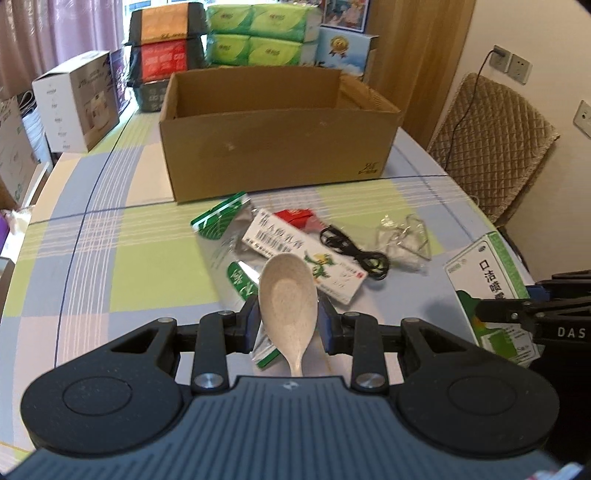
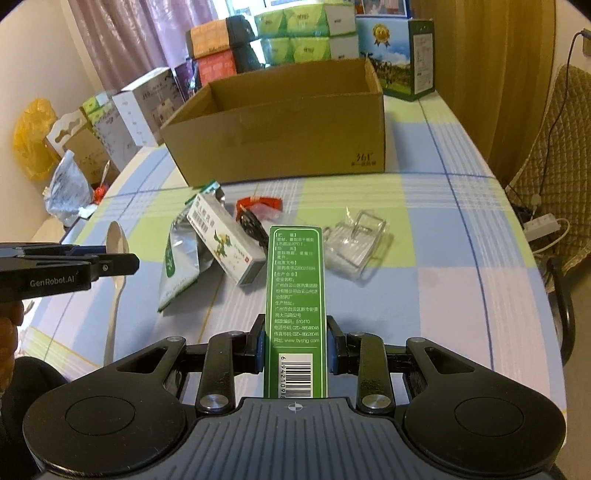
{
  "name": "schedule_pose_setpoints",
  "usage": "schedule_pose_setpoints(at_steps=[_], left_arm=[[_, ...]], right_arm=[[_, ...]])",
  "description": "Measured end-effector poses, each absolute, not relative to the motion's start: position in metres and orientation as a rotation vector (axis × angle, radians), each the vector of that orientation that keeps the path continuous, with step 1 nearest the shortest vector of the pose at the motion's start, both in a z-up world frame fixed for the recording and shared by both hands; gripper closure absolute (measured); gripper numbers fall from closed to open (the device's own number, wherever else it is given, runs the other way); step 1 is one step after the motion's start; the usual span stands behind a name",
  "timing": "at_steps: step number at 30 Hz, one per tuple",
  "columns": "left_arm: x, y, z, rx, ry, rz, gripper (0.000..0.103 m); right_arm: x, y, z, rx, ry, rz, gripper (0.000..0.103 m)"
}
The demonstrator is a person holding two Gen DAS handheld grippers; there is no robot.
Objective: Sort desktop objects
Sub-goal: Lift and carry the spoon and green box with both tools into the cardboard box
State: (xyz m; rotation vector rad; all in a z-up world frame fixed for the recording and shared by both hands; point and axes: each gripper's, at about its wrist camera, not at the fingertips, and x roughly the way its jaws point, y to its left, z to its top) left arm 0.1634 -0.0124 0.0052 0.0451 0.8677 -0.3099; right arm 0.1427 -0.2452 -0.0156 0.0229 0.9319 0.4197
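My left gripper (image 1: 288, 319) is shut on a beige spoon (image 1: 287, 295), bowl pointing forward above the table. My right gripper (image 2: 295, 347) is shut on a green medicine box (image 2: 295, 295), which also shows at the right of the left wrist view, green medicine box (image 1: 484, 273). On the table ahead lie a white medicine box (image 1: 306, 254), a silver-green foil pouch (image 1: 221, 236), a red packet (image 1: 295, 218), a black cable (image 1: 354, 251) and a clear plastic bag with a wire clip (image 1: 406, 240). An open cardboard box (image 1: 273, 147) stands behind them.
Stacked tissue packs (image 1: 258, 33) and cartons (image 1: 74, 99) crowd the table's far end. A padded chair (image 1: 491, 147) stands to the right, with a power strip (image 2: 543, 225) on the floor. The checked tablecloth (image 1: 110, 240) is bare at the left.
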Motion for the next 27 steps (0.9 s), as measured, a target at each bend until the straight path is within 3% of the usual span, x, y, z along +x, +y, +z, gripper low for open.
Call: schedule_pose_setpoints(at_steps=[27], left_arm=[[0.164,-0.021,0.030,0.046,0.843,-0.323,0.076]], right_arm=[[0.145,-0.248,0.001,0.027,0.909,0.404,0.076]])
